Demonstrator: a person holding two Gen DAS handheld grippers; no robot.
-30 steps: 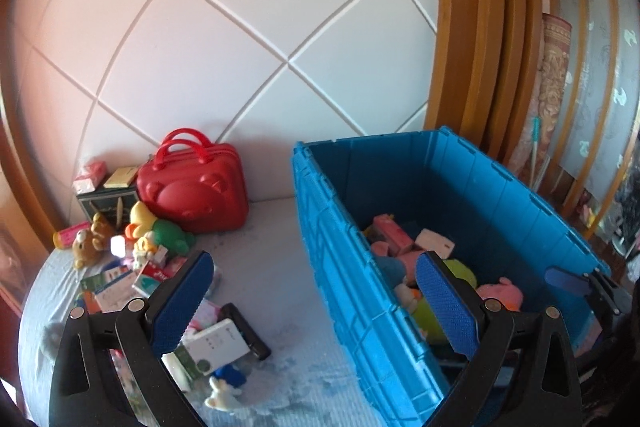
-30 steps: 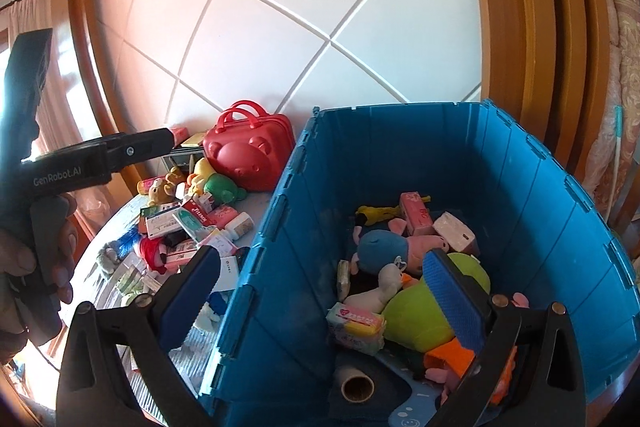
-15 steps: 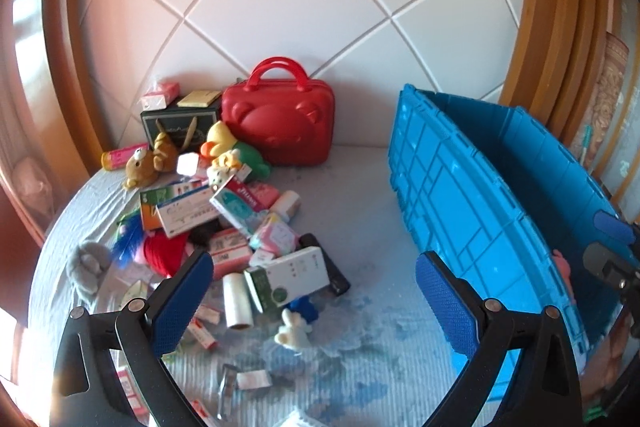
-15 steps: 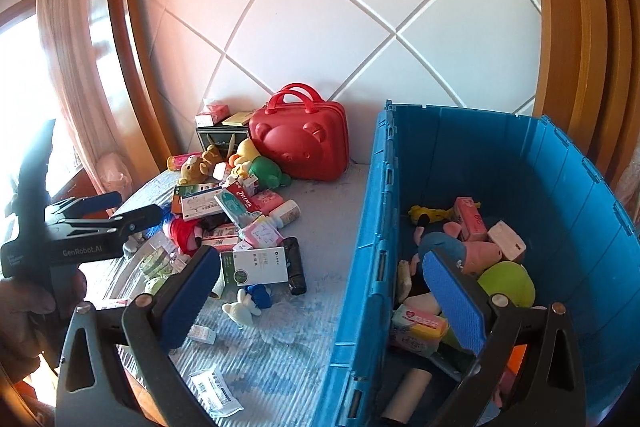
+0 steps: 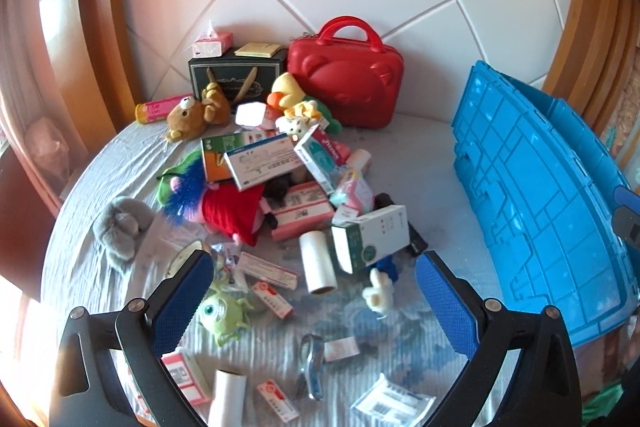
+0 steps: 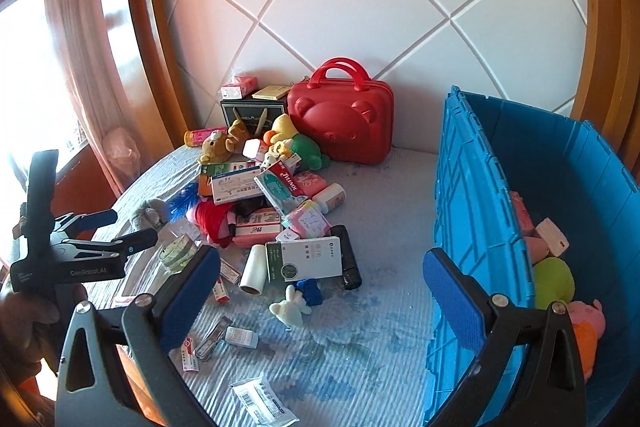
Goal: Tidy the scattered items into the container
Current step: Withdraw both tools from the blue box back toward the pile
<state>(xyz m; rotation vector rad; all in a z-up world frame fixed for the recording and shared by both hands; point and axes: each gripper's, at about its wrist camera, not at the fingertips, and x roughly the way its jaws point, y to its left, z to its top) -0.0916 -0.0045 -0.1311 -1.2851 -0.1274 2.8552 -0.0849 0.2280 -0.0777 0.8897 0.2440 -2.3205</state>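
A heap of scattered items lies on the grey-blue sheet: a white-and-green box, a white roll, a small white bunny toy, a green one-eyed plush, medicine boxes and soft toys. To the right stands the blue crate, holding a green plush and a pink pig toy. My left gripper hangs open over the near side of the heap, empty. My right gripper is open and empty, left of the crate wall.
A red bear-face case and a dark gift box stand against the white padded wall. A grey plush lies at the left. Flat packets lie near the front edge. A hand holds the left gripper.
Both views have swung left, away from the crate's inside and onto the heap. The left gripper has moved over the scattered items. Both grippers stay open and empty.
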